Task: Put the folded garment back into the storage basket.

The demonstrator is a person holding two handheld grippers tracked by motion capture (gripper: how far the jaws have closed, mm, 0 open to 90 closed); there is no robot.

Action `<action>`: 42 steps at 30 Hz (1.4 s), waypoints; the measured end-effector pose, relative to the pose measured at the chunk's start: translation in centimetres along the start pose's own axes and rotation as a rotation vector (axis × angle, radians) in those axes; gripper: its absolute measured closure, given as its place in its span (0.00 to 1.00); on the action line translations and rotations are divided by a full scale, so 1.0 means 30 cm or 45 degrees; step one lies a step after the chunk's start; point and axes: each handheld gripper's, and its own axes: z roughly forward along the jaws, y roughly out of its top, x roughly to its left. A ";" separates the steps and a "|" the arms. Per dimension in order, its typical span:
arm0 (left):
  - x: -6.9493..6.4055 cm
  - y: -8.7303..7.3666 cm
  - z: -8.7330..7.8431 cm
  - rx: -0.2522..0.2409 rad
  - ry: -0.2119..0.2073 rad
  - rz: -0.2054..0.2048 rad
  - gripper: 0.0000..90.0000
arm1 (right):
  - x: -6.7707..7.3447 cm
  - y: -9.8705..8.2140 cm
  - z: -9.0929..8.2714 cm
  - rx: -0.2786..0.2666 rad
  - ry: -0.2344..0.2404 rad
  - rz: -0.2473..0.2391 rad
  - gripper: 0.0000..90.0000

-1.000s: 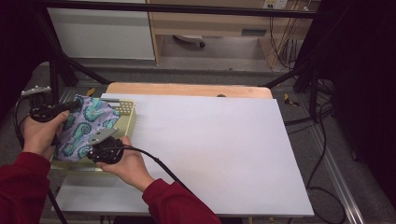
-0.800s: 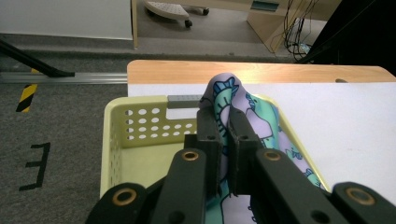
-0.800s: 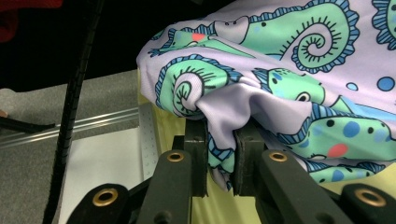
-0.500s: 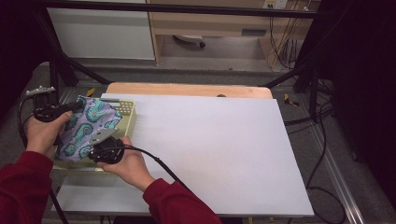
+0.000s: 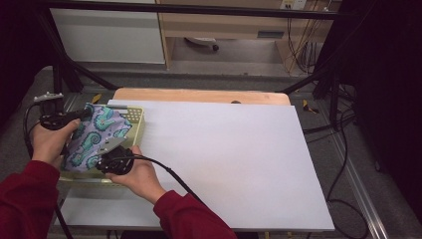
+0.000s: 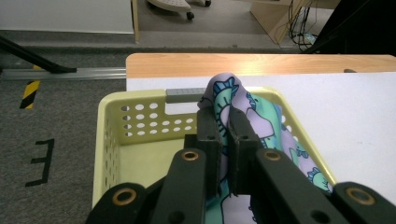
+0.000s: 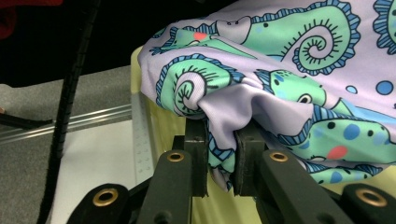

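Observation:
A lilac cloth (image 5: 97,134) printed with green seahorses is held over a pale yellow perforated basket (image 5: 137,117) at the table's left edge. My left gripper (image 5: 83,114) is shut on the cloth's far corner; in the left gripper view the jaws (image 6: 223,123) pinch a raised fold of the cloth (image 6: 261,121) above the basket (image 6: 140,121). My right gripper (image 5: 112,148) is shut on the near edge; in the right gripper view its jaws (image 7: 222,144) clamp a bunched hem of the cloth (image 7: 289,70) beside the basket wall (image 7: 163,123).
A large white sheet (image 5: 224,159) covers the wooden table (image 5: 199,94), spreading right of the basket. Black frame bars (image 5: 64,74) and cables (image 5: 338,124) stand around the table. A black cable (image 5: 169,174) trails from my right gripper across the sheet.
My left gripper has shifted slightly with its corner of the cloth. The right gripper has stayed put, and both grips are unchanged.

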 end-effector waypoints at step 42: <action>-0.430 -0.416 -0.074 -0.200 -0.020 0.076 0.18 | -0.116 -0.197 -0.548 -0.020 -0.321 0.158 0.06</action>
